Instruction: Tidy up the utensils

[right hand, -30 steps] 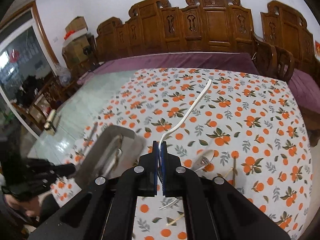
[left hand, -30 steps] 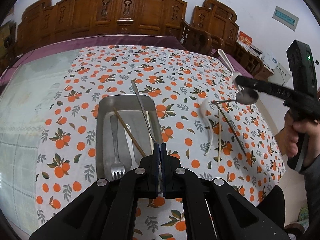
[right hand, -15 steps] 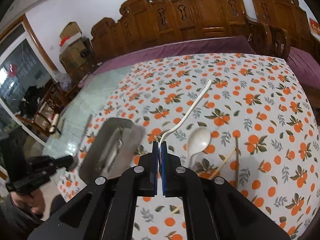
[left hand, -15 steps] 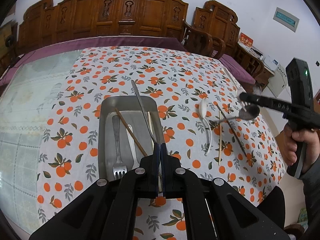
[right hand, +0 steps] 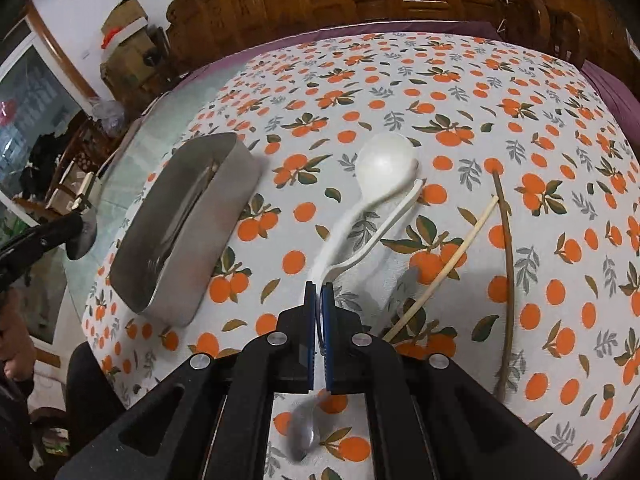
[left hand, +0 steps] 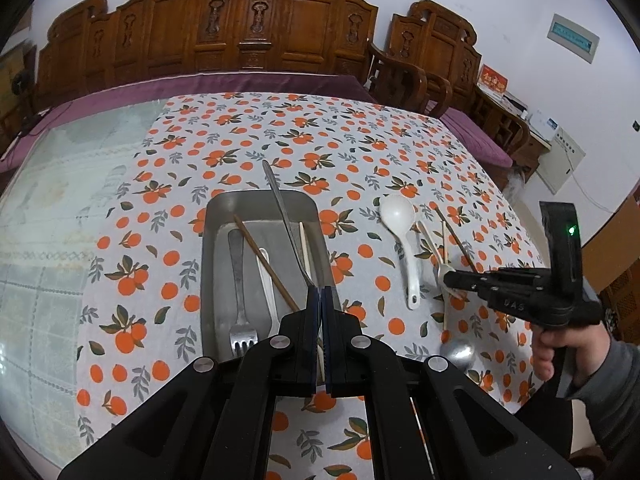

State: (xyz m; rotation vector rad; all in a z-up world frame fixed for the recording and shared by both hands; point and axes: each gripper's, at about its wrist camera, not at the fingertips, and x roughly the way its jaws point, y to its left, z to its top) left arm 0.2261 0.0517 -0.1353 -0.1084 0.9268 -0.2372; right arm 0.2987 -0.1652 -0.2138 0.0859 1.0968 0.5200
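The left gripper (left hand: 320, 292) is clamped on a long metal utensil (left hand: 285, 216), its handle running up and away over the far rim of the metal tray (left hand: 208, 264); which kind of utensil it is cannot be told, since the working end is hidden behind the jaws. The tray sits on the tabletop (left hand: 160, 184) under an orange-print cloth; inside it lie a metal fork (left hand: 239, 296) with tines toward the camera, a brown chopstick (left hand: 264, 260) slanting across it, a white plastic piece (left hand: 267, 280) beneath that chopstick, and a pale chopstick (left hand: 305, 248) along the right wall.

The right gripper (right hand: 320, 292) is clamped on a white plastic fork (right hand: 384, 228), whose thin handle curves away toward the bowl of a white ceramic spoon (right hand: 384, 164); the fork's handle tip is touching or just beside that spoon's bowl, and which cannot be told. The ceramic spoon lies on the cloth to the right of the tray, well apart from it; further right lie a pale chopstick (right hand: 448, 264) and a dark brown chopstick (right hand: 507, 264), their far ends close together. A metal spoon (right hand: 304, 432) rests on the cloth beneath the right gripper, blurred in the right wrist view; a person's hand (left hand: 560, 352) in a grey sleeve (left hand: 612, 400) holds the right gripper's handle.
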